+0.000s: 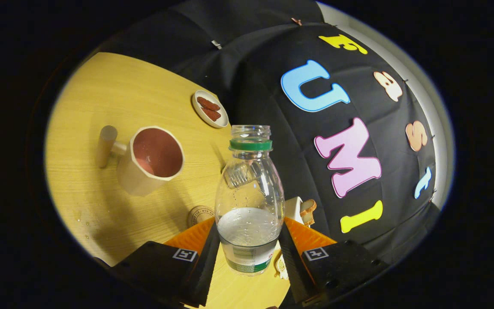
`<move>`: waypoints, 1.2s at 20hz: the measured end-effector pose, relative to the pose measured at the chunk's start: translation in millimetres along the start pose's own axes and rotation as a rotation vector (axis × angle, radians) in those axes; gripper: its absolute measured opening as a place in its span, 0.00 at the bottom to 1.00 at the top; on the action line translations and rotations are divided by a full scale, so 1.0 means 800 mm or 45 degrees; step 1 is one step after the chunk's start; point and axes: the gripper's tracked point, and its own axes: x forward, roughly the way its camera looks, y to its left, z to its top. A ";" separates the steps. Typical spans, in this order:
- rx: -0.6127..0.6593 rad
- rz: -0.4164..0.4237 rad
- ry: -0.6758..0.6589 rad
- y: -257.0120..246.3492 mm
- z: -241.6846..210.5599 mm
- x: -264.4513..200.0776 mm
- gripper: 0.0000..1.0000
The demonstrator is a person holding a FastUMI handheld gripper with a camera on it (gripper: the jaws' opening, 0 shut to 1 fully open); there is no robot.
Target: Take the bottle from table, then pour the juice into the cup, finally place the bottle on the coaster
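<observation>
A clear plastic bottle (pixel 249 197) with a green neck ring and no cap stands upright between my fingers, roughly a third full of clear liquid. My gripper (pixel 249 253) is shut on the bottle's lower body, both fingers pressing its sides. A cream cup (pixel 150 161) with a reddish inside and a side handle lies beyond the fingers to the left, its mouth open toward me. A round wooden coaster (pixel 200 214) lies on the yellow table (pixel 114 98), just ahead of the left finger and partly hidden behind the bottle.
A small white plate (pixel 209 108) with two reddish pieces sits at the table's far edge against the black cloth wall. Small white and tan objects (pixel 300 210) lie behind the bottle on the right. A few droplets (pixel 85 223) dot the table left of the cup.
</observation>
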 end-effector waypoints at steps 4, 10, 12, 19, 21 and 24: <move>-0.075 0.014 0.015 0.012 0.003 0.007 0.74; -0.218 -0.006 0.045 0.023 0.005 0.021 0.74; -0.264 -0.004 0.049 0.027 0.010 0.028 0.74; -0.454 0.006 0.030 0.035 0.013 0.041 0.74; -0.491 0.019 0.026 0.040 0.013 0.043 0.74; -0.552 0.029 0.029 0.043 0.015 0.047 0.74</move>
